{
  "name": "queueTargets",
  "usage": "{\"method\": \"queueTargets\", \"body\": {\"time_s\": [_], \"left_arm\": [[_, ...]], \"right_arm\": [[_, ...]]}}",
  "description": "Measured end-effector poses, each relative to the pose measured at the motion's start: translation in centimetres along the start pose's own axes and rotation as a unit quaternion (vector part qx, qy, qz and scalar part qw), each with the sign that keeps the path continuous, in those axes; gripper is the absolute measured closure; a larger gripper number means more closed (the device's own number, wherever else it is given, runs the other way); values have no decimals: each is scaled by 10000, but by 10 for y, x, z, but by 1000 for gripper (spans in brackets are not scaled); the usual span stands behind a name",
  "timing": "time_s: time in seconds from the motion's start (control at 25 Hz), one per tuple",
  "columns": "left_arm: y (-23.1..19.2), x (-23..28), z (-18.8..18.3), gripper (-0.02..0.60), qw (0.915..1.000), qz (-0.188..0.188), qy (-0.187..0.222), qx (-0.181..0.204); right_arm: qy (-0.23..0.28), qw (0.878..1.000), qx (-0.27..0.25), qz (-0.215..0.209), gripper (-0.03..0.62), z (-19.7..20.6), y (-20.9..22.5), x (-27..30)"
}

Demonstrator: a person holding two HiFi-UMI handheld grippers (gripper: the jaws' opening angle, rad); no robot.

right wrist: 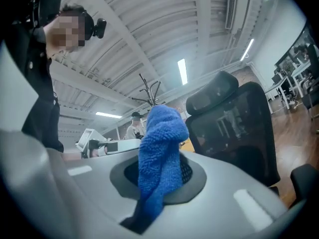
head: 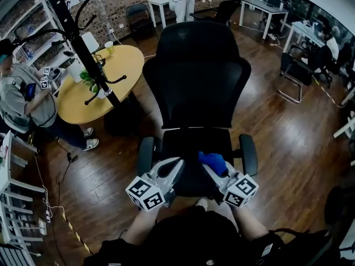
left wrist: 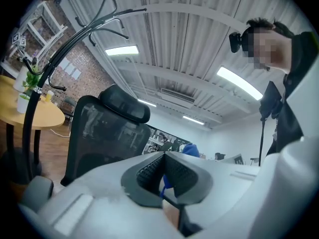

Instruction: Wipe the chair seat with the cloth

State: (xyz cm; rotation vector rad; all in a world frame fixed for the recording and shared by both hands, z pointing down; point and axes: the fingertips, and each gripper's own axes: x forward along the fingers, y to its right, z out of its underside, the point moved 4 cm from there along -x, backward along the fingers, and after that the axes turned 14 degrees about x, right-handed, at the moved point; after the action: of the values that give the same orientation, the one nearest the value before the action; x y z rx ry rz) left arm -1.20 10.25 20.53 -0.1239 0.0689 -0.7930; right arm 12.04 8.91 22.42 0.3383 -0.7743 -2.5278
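A black office chair stands right in front of me, and its dark seat [head: 188,143] lies below both grippers. My right gripper [head: 211,168] is shut on a blue fluffy cloth [head: 214,161], which stands up out of the jaws [right wrist: 160,153] in the right gripper view. That cloth hangs just above the seat's front right part. My left gripper [head: 176,165] hovers over the seat's front left, jaws together with nothing between them. Past its pads [left wrist: 149,172] in the left gripper view I see the chair back [left wrist: 99,133] and a bit of the blue cloth [left wrist: 190,149].
Armrests [head: 145,154] [head: 248,154] flank the seat. A round yellow table [head: 77,96] and a black coat stand [head: 83,49] are at the left, with a seated person [head: 22,98] beside them. Desks and another chair [head: 294,71] stand at the right on the wood floor.
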Motion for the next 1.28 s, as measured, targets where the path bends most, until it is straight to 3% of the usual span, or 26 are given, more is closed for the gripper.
{"method": "queueTargets", "body": {"time_s": [0.28,0.48,0.6,0.88,1.28], "left_arm": [[43,-74,6,578,9992,367,176,49],[60,-132,26,578,9996,159,161,-181],[67,-150,22,578,9995,29,207,-215],[102,-154,21,578,9998,-82,195,-5],[143,-121,21,578,9993,231,140,260]], "right_arm": [[97,9996,-150,228,554,41,-73,-17],[28,9996,-134,252,554,78,-123,-39],[46,9996,-199,211,554,78,-141,-45],[54,9997,-240,33,554,80,-153,-75],[108,9996,-244,71,556,66,-140,-109]]}}
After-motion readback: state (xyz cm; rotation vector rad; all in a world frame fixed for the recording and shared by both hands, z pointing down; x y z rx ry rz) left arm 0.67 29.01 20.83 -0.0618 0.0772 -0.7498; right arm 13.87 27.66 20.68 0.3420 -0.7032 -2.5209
